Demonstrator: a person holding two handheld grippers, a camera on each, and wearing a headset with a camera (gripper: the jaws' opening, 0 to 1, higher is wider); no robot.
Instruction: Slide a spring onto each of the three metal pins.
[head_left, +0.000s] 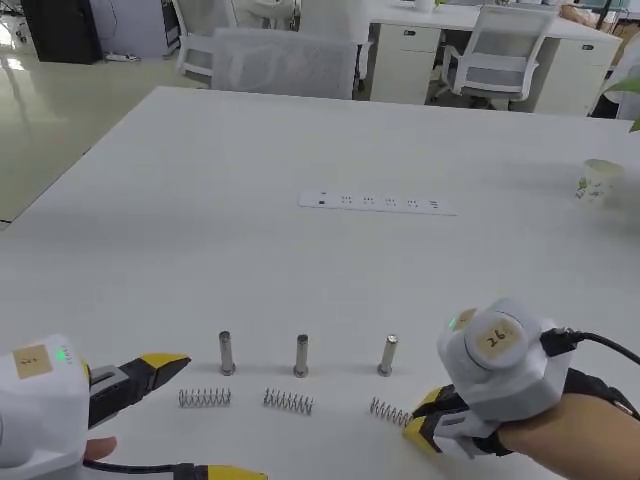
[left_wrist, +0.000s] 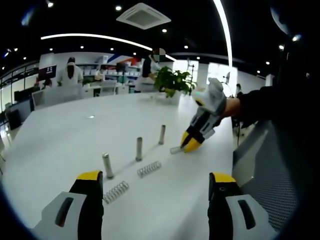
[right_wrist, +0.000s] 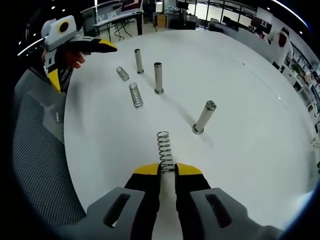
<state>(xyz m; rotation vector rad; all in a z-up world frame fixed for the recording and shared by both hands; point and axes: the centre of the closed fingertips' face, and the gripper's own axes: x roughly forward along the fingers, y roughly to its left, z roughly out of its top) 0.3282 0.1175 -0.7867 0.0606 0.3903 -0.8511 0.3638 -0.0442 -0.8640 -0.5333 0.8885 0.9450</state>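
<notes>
Right tongs (right_wrist: 167, 169) sit closest to us, jaws pinched narrow on the near end of the right-side spring (right_wrist: 164, 145). That spring lies flat and runs straight out ahead of them. We see a gloved hand (head_left: 570, 425) behind these tongs.

Left tongs (left_wrist: 155, 181) are spread wide and grip nothing.

Biggest item: the white tabletop (head_left: 300, 150), which carries everything and runs far out past both tongs.

Office chairs (head_left: 500, 50) stand beyond its far edge, well away from either tongs.

We see a white power strip (head_left: 377, 203) lying flat, well beyond the pins and ahead of the gap between the two tongs.

A paper cup (head_left: 598, 182) stands upright, far out on the right tongs' side.

All three pins are upright in one row, just past the tips and spanning from one tongs to the other:
- left-side pin (head_left: 226, 353), just ahead of the left tongs
- middle pin (head_left: 301, 355), between the two tongs
- right-side pin (head_left: 388, 354), just ahead of the right tongs and a little off the held spring's line

All three pins are bare.

The left-side spring (head_left: 205, 398) and middle spring (head_left: 288, 401) lie flat on the tongs' side of the row, each near its pin's base but apart from it. The left-side one is close by one jaw of the left tongs. We can't tell if it touches.
</notes>
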